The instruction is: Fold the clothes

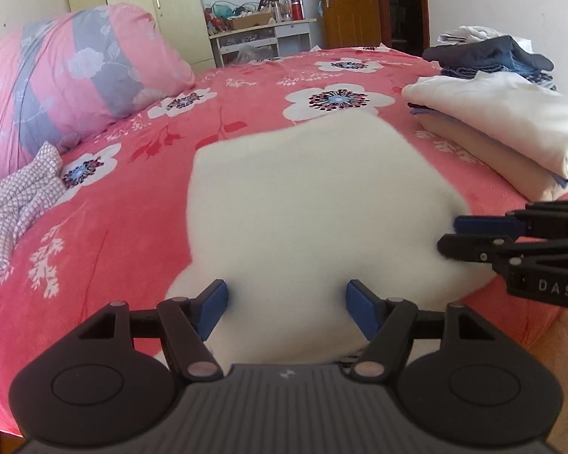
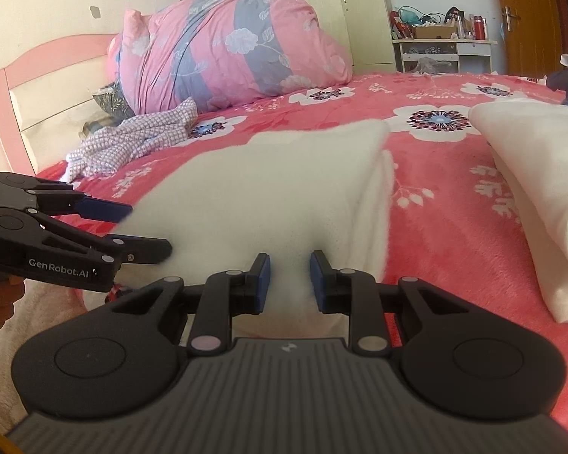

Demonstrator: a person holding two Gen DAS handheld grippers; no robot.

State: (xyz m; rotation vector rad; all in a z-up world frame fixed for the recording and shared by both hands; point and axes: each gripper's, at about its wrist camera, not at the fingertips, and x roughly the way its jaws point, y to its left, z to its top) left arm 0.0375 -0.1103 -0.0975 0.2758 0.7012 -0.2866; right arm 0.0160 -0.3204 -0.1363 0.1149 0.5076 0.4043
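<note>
white cloth point(image 1: 314, 204) lies spread on the bed point(image 1: 140, 204) beside the folded stack point(image 1: 511, 132), its near edge between the apart pads of both the left claw point(image 1: 287, 312) and right claw point(image 2: 289, 280), seemingly poised to grip.

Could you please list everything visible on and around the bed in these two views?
white garment: one, white, mid-bed, before both grippers
bedspread: one, pink floral, covering the bed
folded clothes: one pile, cream and tan, right side
dark clothes: one heap, navy and white, far right
checked cloth: one, lilac-white, crumpled beside the quilt
rolled quilt: one, pink-grey, at the headboard
shelf: one, white, cluttered, beside the door
door: one, brown
left gripper: fingers open
right gripper: fingers open
</note>
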